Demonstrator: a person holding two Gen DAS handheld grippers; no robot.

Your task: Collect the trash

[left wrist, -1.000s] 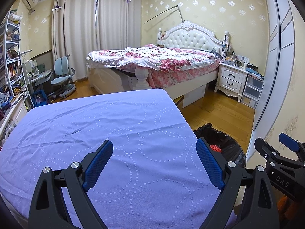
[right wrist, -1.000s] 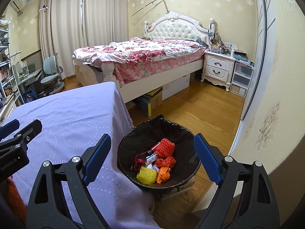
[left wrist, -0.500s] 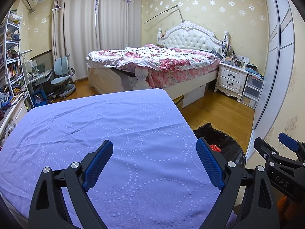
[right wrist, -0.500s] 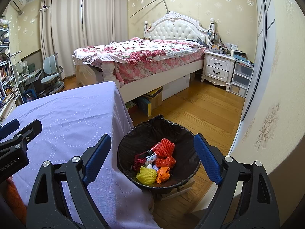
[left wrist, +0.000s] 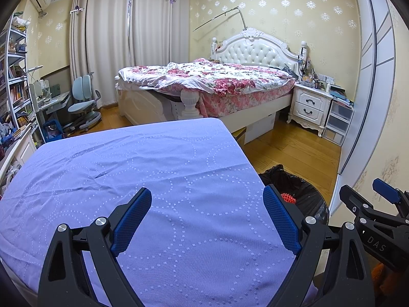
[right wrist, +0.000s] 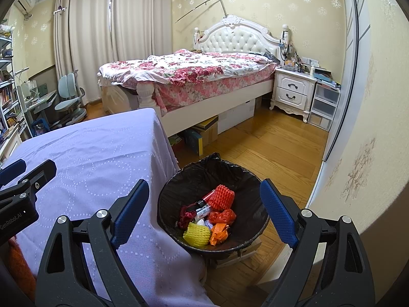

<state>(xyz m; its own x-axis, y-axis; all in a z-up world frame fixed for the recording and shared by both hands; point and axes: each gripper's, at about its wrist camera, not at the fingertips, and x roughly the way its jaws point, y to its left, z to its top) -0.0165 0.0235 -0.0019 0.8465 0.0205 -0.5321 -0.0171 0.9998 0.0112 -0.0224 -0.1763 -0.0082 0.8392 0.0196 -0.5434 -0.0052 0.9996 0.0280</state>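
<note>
**Right wrist view: bin of trash between the spread fingers**

Right wrist view looks down past the right gripper (right wrist: 204, 212), whose blue-padded fingers stand wide apart with nothing between the pads. Framed between them, lower down on the floor, sits the trash bin (right wrist: 176, 186) with its black liner. Inside lie a red foam net (right wrist: 222, 197), a yellow foam net (right wrist: 196, 234), an orange wrapper (right wrist: 218, 233), a red crumpled bag (right wrist: 222, 216) and a small tube (right wrist: 203, 208), all bunched at the bottom. The bin stands just beside the hanging edge of the purple cloth (right wrist: 102, 158) that covers the table.

From the left wrist view, the left gripper (left wrist: 207, 217) is likewise spread, empty, and hangs over the bare purple cloth. The bin's rim shows past the cloth's right edge, with the right gripper beyond it at the frame's side.

The table's far corner falls off toward a bed (right wrist: 194, 76) with a flowered cover. Between bin, bed and a white nightstand (right wrist: 294, 92) lies an open stretch of wooden floor (right wrist: 268, 143). A pale wall (right wrist: 370, 128) runs close along the bin's right side.
</note>
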